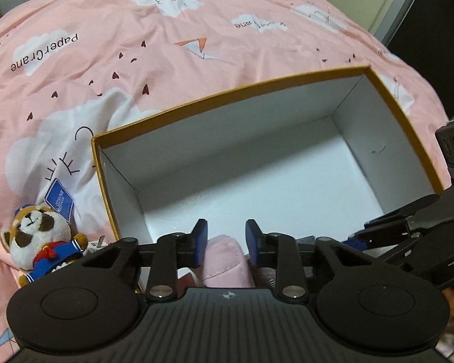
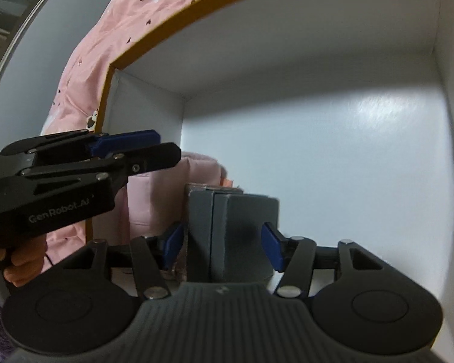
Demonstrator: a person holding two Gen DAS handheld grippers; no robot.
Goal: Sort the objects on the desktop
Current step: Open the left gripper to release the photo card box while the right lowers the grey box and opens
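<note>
While the big cardboard box with white inside walls and an orange-brown rim [image 1: 287,163] fills the middle of the left wrist view, the left gripper [image 1: 226,242] sits at the bottom middle with a soft pink cloth thing [image 1: 224,260] between its blue pads [image 1: 200,239]. The pads are close to the cloth on both sides, but I cannot tell if they squeeze it. At the lower left of that view a small plush raccoon in a blue sailor suit [image 1: 39,242] lies on the pink bedsheet with white clouds [image 1: 136,60], just beside the box. In the right wrist view, the right gripper [image 2: 224,245] is low in the middle, inside the box [image 2: 317,121]. Its blue pads [image 2: 272,251] press on the two sides of a grey boxy block [image 2: 230,230], pinching it. The left gripper [image 2: 142,151] shows at the left side of this view, with the pink cloth [image 2: 196,175] next to its tip.
</note>
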